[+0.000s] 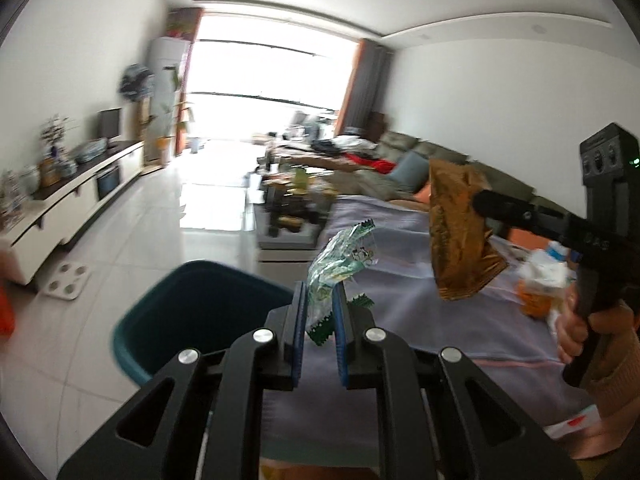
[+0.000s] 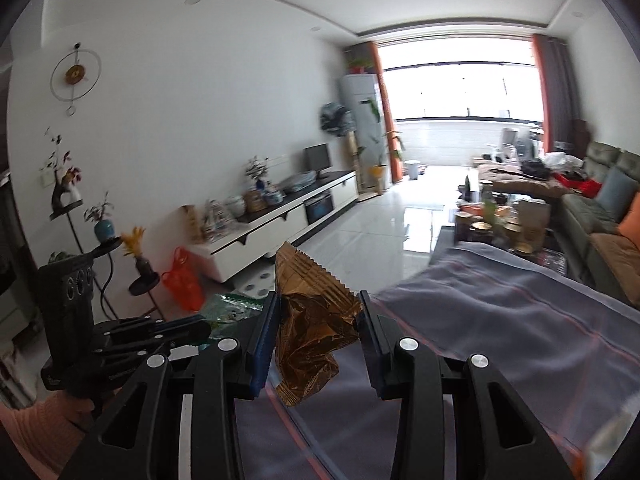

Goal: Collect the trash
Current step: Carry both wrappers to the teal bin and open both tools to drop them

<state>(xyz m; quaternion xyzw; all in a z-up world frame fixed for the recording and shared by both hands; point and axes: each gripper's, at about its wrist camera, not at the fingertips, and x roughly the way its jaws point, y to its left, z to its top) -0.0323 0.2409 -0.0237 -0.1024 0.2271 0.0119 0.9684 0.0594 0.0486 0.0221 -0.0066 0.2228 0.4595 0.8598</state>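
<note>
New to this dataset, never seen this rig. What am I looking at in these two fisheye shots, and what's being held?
No robot here: a person carries a hand-held gripper in each hand, each with a camera looking along its two fingers. The left camera shows the left hand-held gripper pinching a green wrapper, with a teal bin on the floor beside a table under a grey-purple cloth. The right camera shows the right hand-held gripper holding a crumpled gold wrapper over that cloth. Each gripper also appears in the other's view. More trash lies blurred on the table's far right.
</note>
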